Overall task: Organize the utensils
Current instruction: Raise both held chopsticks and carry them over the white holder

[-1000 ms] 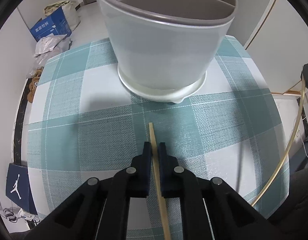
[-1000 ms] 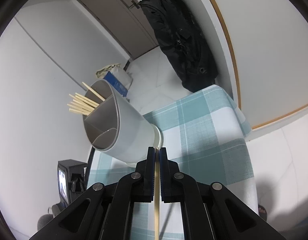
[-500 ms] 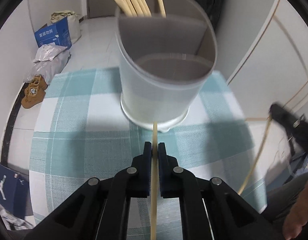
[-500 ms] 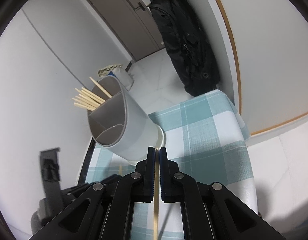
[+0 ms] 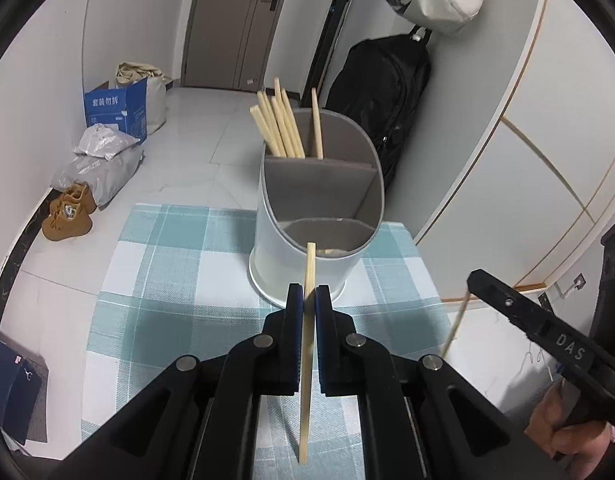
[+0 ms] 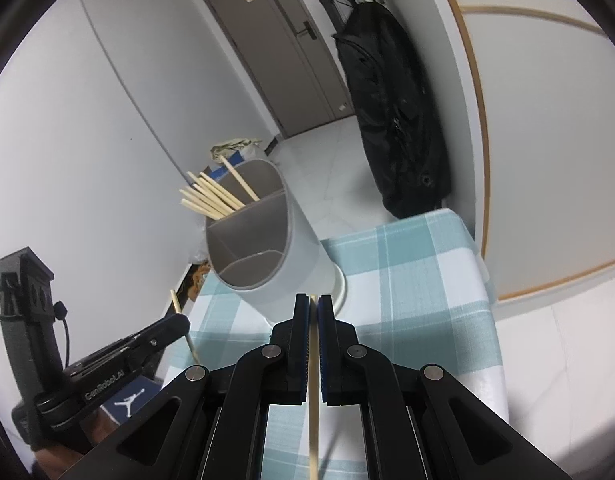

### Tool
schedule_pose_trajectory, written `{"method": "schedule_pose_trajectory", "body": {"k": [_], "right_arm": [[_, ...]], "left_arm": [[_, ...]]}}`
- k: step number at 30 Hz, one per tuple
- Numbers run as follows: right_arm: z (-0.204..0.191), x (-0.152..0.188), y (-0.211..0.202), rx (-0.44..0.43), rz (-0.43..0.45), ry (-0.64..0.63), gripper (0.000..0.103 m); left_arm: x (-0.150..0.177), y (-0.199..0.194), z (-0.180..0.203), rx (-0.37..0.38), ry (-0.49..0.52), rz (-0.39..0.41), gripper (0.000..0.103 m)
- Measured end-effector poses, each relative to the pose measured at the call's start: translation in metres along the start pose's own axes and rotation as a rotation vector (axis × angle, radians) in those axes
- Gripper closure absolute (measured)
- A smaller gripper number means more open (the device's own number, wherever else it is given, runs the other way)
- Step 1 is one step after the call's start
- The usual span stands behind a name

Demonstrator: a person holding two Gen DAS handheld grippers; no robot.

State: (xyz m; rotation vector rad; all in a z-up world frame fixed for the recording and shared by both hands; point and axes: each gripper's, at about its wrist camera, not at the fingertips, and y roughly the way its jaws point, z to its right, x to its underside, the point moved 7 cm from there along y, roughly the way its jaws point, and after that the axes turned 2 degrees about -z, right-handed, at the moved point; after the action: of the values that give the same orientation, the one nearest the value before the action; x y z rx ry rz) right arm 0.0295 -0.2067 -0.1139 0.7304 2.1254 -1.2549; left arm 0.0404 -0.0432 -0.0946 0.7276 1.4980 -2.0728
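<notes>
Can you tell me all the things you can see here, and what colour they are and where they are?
utensil holder: one, pale grey, divided inside, standing on the table
table: one, teal and white check cloth
chopsticks in the holder: about seven, pale wood, sticking up from the far compartments
held chopsticks: two, pale wood, one in the left tongs, one in the right tongs
black bag: one, against the far wall
blue box: one, on the floor at left
grey bags: a heap, on the floor
brown shoes: a pair, on the floor
door: one, grey-brown, at the back
left tongs: black, shut on a chopstick
right tongs: black, shut on a chopstick
</notes>
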Motion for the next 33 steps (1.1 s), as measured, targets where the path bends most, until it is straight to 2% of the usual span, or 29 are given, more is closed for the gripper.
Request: {"method": "schedule_pose_trajectory", "body": {"k": [6,18,26,33], "right_arm": [[-0.02,-0.006,-0.007,0.016,0.05,-0.081,0.1],[-0.047,-0.019,-0.018,0.029,0.129,-0.183,0.1],[-0.049,-0.049,-0.03,0.024,0.174,-0.181,0.1],[-0.06,-0.093,-0.043,0.026,0.2,-0.216,0.1]], "left_arm": [[-0.007,-0.015,0.01,0.014,0.038,0.041,0.101],[-0.023,-0.027,0.021,0.038,0.062,0.063,0.101],[-0.047,-0.033,0.027,0.078,0.041,0.064,0.101],[-0.087,-0.048,0.03,0.107,0.016,0.114,0.101]]}}
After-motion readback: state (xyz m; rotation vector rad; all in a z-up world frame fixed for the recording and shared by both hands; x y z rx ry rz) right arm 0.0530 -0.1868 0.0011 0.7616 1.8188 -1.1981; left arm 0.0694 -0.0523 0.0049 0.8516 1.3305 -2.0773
